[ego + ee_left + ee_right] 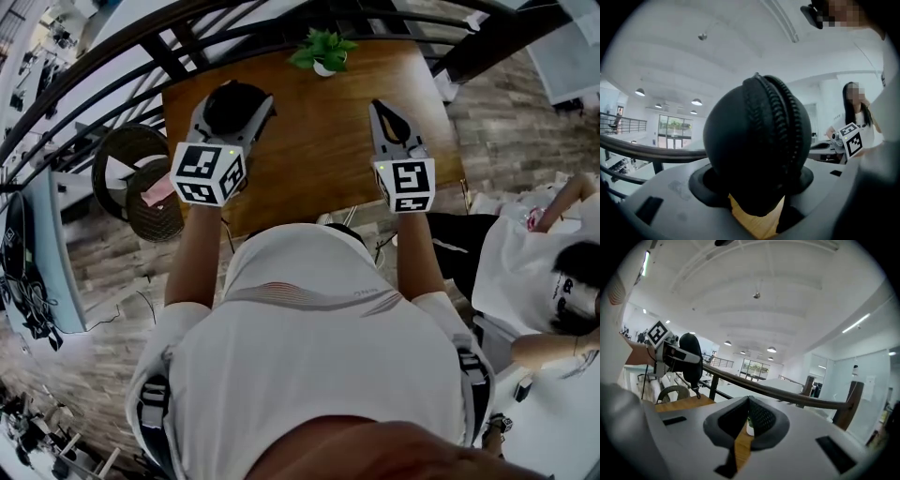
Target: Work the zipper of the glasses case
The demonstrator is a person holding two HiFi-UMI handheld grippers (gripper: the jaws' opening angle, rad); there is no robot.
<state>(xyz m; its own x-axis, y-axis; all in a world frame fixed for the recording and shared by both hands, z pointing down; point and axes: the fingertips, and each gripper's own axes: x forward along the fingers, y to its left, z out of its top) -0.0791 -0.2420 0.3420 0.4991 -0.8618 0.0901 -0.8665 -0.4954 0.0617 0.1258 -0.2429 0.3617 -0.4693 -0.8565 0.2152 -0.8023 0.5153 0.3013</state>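
Wooden counter (319,150) below: left tongs (234,101) clamp the glasses case (757,150) aloft at 10 o'clock; right tongs (388,117) closed, empty. Its pull (696,391) seemingly dangles beneath; pinch that squarely, draw steadily.

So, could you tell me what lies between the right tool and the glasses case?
Only bare table, in the head view; the potted plant sits farther back.
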